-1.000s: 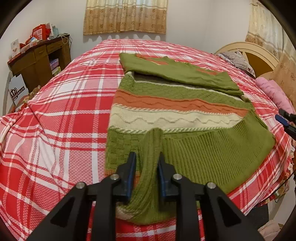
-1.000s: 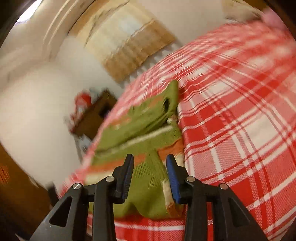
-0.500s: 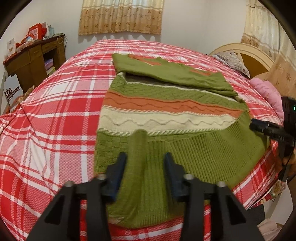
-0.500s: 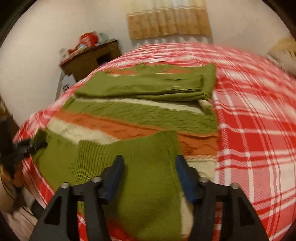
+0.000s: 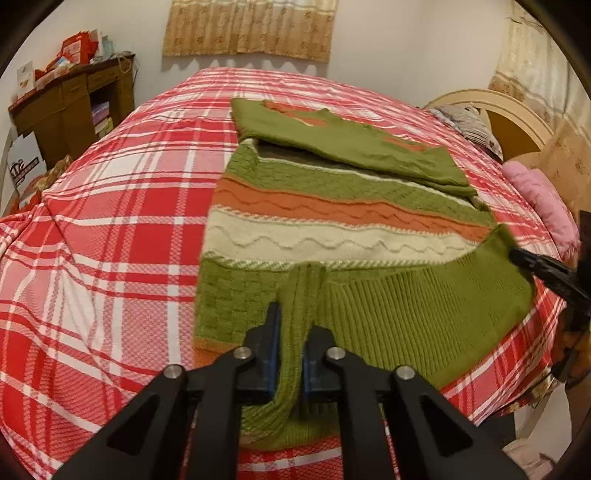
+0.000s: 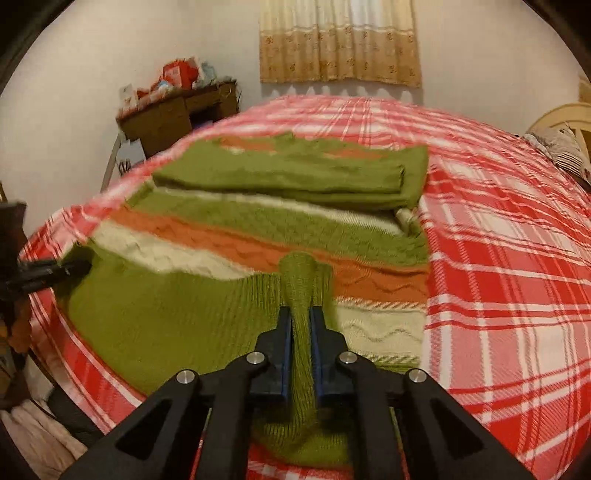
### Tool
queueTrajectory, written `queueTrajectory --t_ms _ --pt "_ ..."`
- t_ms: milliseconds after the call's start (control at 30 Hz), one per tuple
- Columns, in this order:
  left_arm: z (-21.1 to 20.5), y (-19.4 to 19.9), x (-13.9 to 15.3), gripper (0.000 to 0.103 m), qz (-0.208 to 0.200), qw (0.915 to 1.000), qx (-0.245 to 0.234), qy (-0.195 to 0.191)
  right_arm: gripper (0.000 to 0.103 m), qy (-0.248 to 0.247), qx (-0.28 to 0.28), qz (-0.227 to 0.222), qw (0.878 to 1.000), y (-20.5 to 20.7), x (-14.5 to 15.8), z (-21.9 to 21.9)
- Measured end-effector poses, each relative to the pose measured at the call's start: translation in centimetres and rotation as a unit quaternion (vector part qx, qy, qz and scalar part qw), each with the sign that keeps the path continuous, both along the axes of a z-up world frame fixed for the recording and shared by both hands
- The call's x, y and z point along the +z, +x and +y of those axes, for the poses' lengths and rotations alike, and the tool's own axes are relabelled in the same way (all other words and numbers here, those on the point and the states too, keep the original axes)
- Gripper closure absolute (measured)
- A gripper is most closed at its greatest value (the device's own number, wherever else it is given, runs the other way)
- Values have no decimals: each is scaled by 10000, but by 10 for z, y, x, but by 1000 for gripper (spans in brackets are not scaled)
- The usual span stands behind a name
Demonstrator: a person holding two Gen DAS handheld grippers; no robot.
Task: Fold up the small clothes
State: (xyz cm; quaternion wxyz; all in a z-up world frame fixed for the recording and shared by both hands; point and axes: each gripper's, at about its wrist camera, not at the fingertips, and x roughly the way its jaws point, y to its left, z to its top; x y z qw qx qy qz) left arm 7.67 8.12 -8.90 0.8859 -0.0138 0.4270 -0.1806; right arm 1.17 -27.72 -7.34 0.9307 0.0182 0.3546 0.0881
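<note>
A green, orange and cream striped knit sweater (image 5: 332, 221) lies flat on the red plaid bed, its sleeves folded across the far end (image 5: 343, 144). Its green ribbed hem is turned up over the body. My left gripper (image 5: 291, 325) is shut on a pinched ridge of the hem at the near left corner. My right gripper (image 6: 301, 325) is shut on the hem at the near right corner; it also shows at the right edge of the left wrist view (image 5: 546, 273). The sweater also shows in the right wrist view (image 6: 258, 236).
The red plaid bedspread (image 5: 110, 229) covers the whole bed. A brown wooden desk (image 5: 70, 107) with clutter stands at the far left by the wall. A cream headboard (image 5: 498, 110) and pink pillow (image 5: 539, 199) are at the right. Curtains (image 5: 251, 26) hang behind.
Both grippers were open half a second ago over the hem. Both have now closed and pinch the green hem into ridges. The right gripper swung round to face the sweater.
</note>
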Motion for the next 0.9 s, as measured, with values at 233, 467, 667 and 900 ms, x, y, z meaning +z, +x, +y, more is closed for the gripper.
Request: queueTrajectory --t_ms 233,467,667,900 --pt "-3 8 36 95 -435 9990 124 15 97 258 -134 -409 9987 -3 36 -2" --pt "-4 24 51 96 -644 9976 256 -79 97 126 -333 -590 9976 1 45 -3" --pt "-7 38 54 96 -654 9974 304 -49 98 16 -499 -696 9963 7 54 -10" --pt "-16 54 37 94 -407 9990 96 163 98 387 -448 -283 9978 19 33 -19"
